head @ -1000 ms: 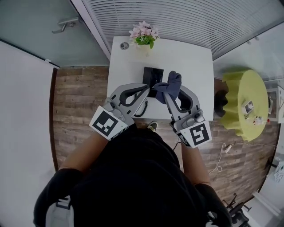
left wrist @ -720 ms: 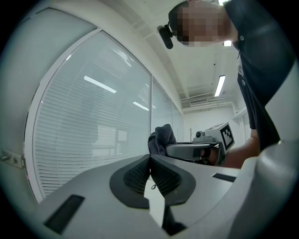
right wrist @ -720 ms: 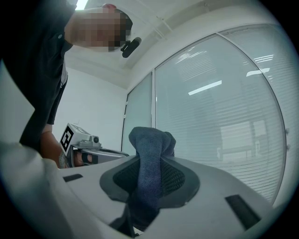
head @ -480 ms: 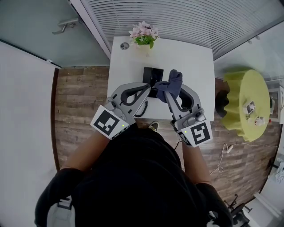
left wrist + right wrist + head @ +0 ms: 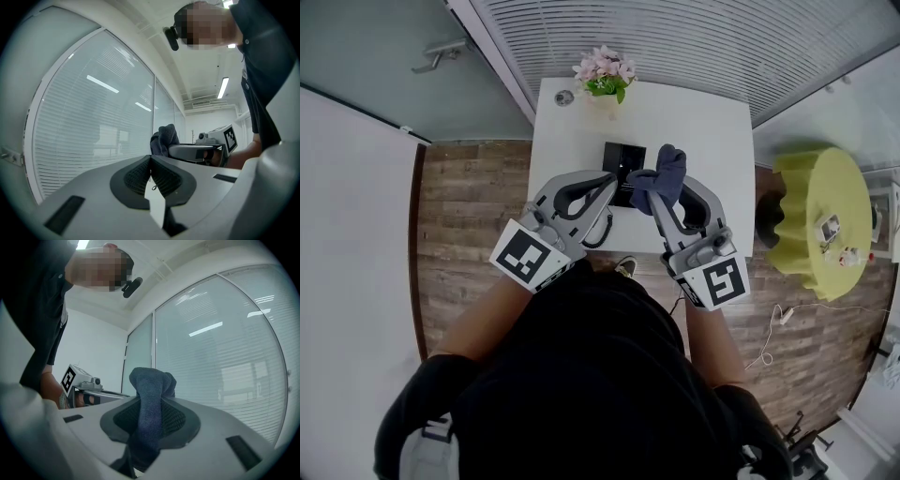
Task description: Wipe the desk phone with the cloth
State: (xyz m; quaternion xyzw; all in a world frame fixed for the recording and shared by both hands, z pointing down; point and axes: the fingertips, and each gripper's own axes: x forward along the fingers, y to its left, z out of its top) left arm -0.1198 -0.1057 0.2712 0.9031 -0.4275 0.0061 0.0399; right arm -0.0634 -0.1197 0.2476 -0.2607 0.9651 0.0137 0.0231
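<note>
The black desk phone (image 5: 622, 161) sits mid-desk on the white desk (image 5: 703, 131). My right gripper (image 5: 654, 193) is shut on a dark blue cloth (image 5: 666, 171), which bunches above its tips at the phone's right edge. The right gripper view shows the cloth (image 5: 148, 386) pinched between the pads (image 5: 125, 418). My left gripper (image 5: 610, 182) is shut, tips at the phone's left front edge. Nothing shows between its pads (image 5: 136, 177) in the left gripper view, where the cloth (image 5: 164, 138) appears beyond. Both gripper cameras tilt upward, so the phone is hidden from them.
A pot of pink flowers (image 5: 603, 75) and a small round object (image 5: 563, 96) stand at the desk's far edge. The phone's coiled cord (image 5: 599, 231) lies by the near left edge. A yellow-green round table (image 5: 820, 221) stands to the right on the wood floor.
The right gripper and cloth have edged slightly farther across the phone. The left gripper has barely shifted.
</note>
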